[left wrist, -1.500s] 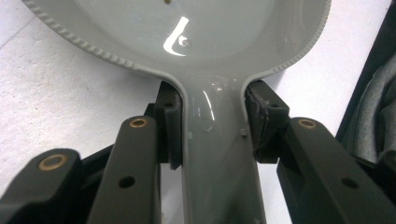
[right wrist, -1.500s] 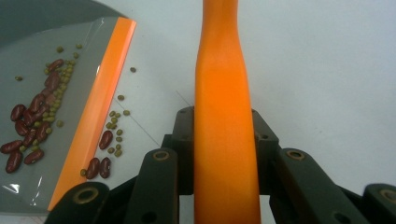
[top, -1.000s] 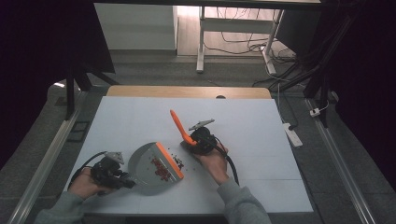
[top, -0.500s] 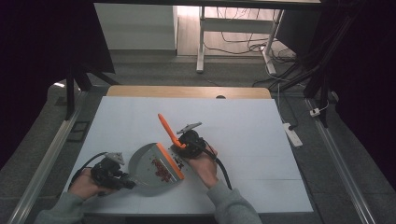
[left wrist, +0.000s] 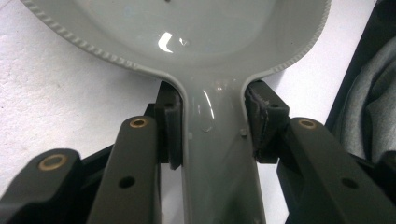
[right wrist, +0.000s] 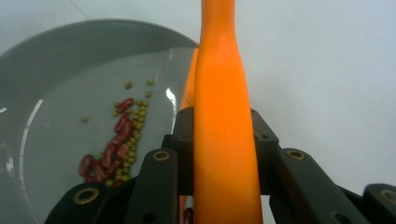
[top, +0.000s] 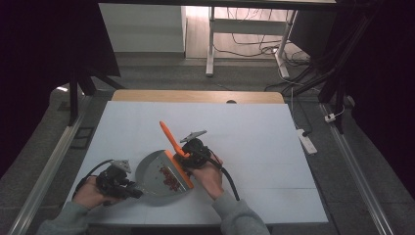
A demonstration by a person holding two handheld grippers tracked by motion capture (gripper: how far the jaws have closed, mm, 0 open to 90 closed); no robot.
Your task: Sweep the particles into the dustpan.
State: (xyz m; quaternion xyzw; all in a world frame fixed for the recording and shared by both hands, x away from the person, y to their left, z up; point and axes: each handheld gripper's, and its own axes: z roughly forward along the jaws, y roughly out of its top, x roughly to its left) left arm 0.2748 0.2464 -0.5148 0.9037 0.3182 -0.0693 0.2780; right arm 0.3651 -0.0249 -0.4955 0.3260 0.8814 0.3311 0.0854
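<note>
- My left fingers (left wrist: 170, 128) are closed tight on the neck of the grey plastic dustpan (top: 159, 174), one pad against each side of its handle; in the high view the left gripper (top: 128, 188) sits at the pan's eight o'clock.
- My right fingers (right wrist: 184, 140) are clamped on the smooth orange plastic handle of the small brush (top: 176, 152), which rises toward eleven o'clock from the right gripper (top: 188, 156).
- The dustpan lies flat on the white desk (top: 254, 132) near its front edge, left of centre, with the brush head along the pan's straight edge at its three o'clock.
- Inside the pan I see a loose streak of dark red beans (right wrist: 109, 156) mixed with small yellow-green beans (right wrist: 135, 121), lying close to the brush.
- To do this sweep well, I judge I should keep the pan's lip pressed to the desk and steady, and draw the brush in short, low strokes toward nine o'clock.
- The round beans will likely roll, so gentle strokes matter.
</note>
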